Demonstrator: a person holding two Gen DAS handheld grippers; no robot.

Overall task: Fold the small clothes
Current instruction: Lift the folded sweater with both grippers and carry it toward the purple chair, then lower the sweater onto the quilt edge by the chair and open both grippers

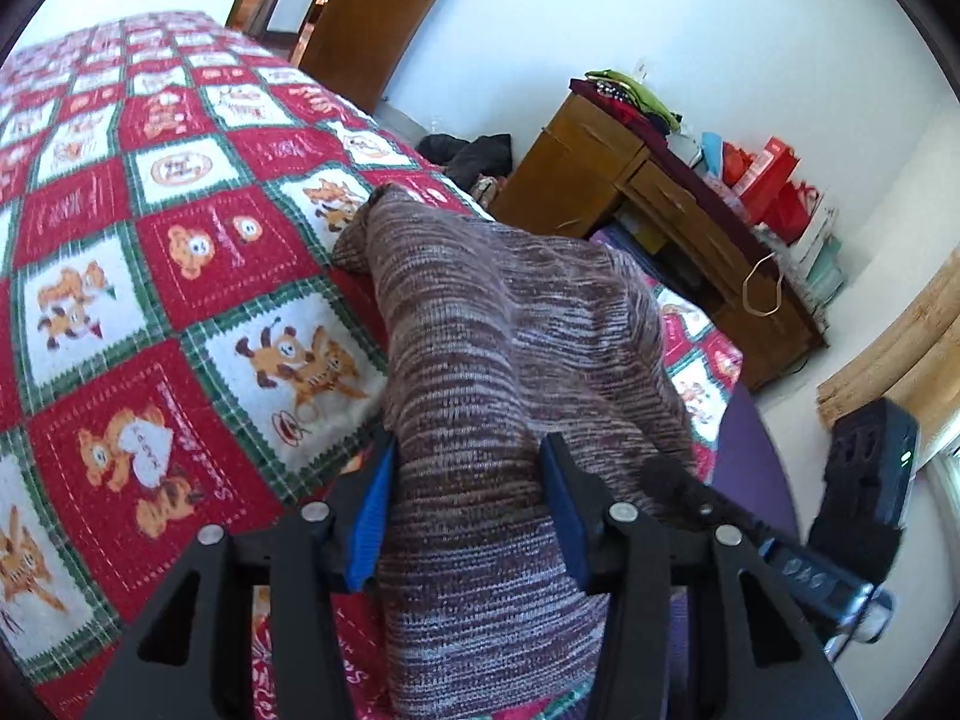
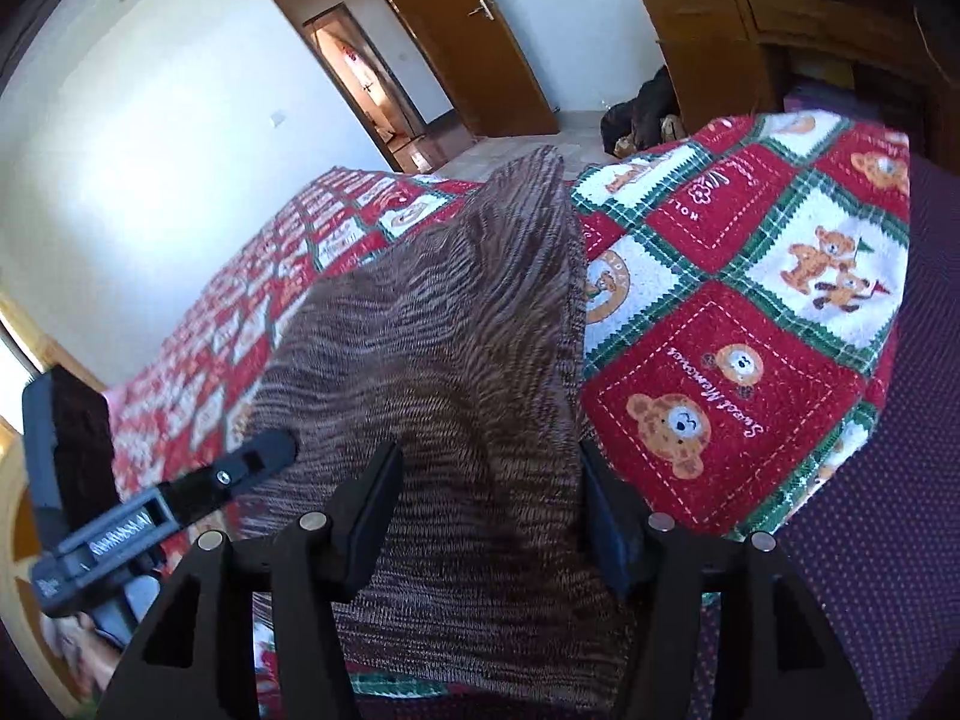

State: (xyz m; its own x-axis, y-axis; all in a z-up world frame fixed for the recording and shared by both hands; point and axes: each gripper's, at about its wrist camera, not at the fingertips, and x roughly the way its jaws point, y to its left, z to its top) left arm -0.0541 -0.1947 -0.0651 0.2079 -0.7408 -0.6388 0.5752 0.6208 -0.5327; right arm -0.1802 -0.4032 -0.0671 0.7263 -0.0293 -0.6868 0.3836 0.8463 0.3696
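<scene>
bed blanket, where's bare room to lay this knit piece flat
The bear-print blanket is bare left of the brown knit garment, back to the door end. In the right wrist view a smaller bare patch lies between the knit and the bed's edge. Crowded: the desk, piled with bags and clothes.

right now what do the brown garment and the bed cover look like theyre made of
The brown garment looks like a knit, probably wool or acrylic yarn: fine ribbed rows, mottled brown and white, matte and a bit fuzzy. The bed cover looks like thick woven or terry-like fabric: nubby pile in the white squares, with bear pictures and stitch-like dashed borders, and no sheen. The exact fibres can't be told by sight.
</scene>
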